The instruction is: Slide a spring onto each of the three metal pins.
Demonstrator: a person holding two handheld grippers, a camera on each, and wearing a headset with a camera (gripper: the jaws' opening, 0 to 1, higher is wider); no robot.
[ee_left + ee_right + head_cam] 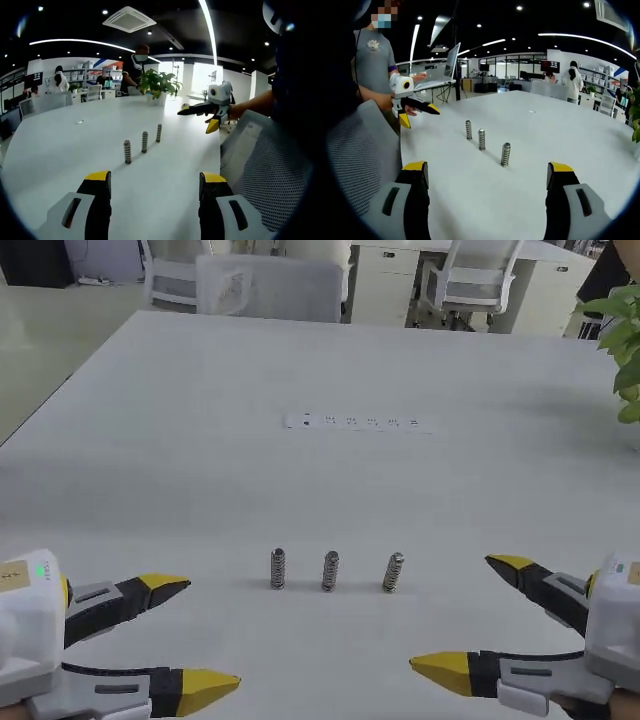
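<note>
White desk (150, 440) carries three springs (330, 571), upright in a row near its close edge, each apart from its neighbour; whether a pin runs inside each coil I cannot tell. At eight o'clock of the row sits the left tool (213, 630), its yellow-tipped jaws spread wide with nothing between them; at four o'clock sits the right tool (450, 612), jaws likewise spread and bare. Both tools point inward toward the springs and are well apart from them; a power strip (360, 422) lies flush in the desk at twelve o'clock from the row; a leafy plant (625, 340) stands at two o'clock by the desk's edge; chairs (470, 280) stand beyond the far edge.
</note>
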